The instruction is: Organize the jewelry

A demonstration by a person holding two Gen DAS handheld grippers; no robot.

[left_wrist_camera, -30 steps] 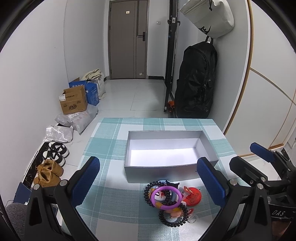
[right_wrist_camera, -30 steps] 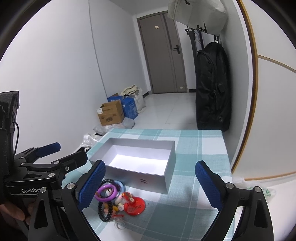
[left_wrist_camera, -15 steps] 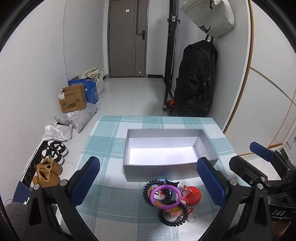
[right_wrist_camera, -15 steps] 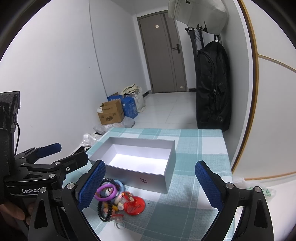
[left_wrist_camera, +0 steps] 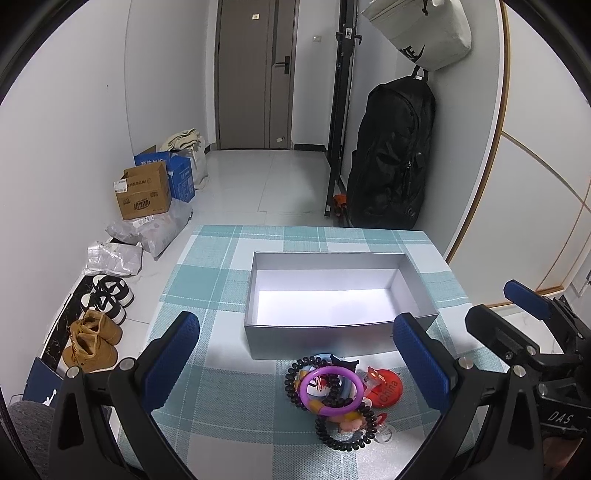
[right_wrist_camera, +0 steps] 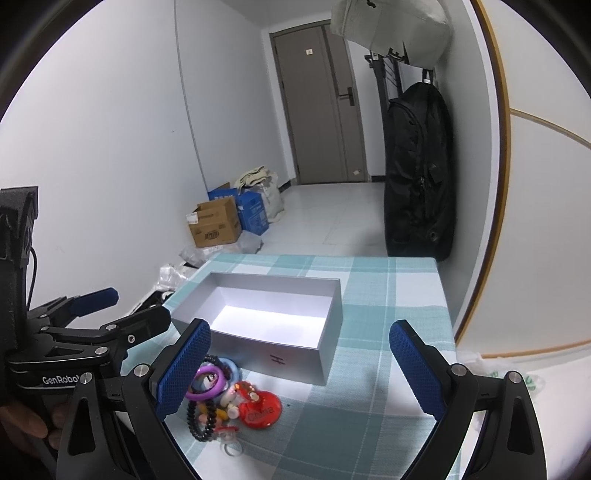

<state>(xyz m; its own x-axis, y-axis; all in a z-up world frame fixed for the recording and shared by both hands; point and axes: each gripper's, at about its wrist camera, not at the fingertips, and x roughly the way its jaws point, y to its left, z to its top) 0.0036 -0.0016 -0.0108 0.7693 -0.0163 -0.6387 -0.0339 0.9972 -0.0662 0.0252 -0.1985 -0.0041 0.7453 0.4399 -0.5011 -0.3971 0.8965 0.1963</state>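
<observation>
Right, the left tool (left_wrist_camera: 299, 354) hangs over the near edge of the tabletop, its two blue-padded fingers (left_wrist_camera: 171, 356) spread wide and holding nothing. The right tool (right_wrist_camera: 301, 363) sits beside it, jaws just as wide apart and equally empty; in the left wrist view it shows at the right edge (left_wrist_camera: 524, 317).

Between the left tool's fingers lies the small heap of jewelry (left_wrist_camera: 340, 395) on the teal-and-white checked cloth of the tabletop (left_wrist_camera: 207, 273). On top is a purple plastic bangle (left_wrist_camera: 330, 386), overlapping a black beaded bracelet (left_wrist_camera: 295, 376). A black coiled hair band (left_wrist_camera: 345, 434) lies nearest the camera, and a round red badge with white lettering (left_wrist_camera: 386, 391) touches the heap on its right. A clear ring-shaped piece rests at the near edge, too small to make out.

Just behind the heap, close but not touching, stands the open grey rectangular cardboard box (left_wrist_camera: 321, 341), its pale floor bare.

Beyond the tabletop, a black backpack (left_wrist_camera: 393, 155) hangs against the right wall under a white bag (left_wrist_camera: 421, 31), and a brown cardboard carton (left_wrist_camera: 142, 192) stands on the floor at left, with tan boots (left_wrist_camera: 90, 341) nearer.
</observation>
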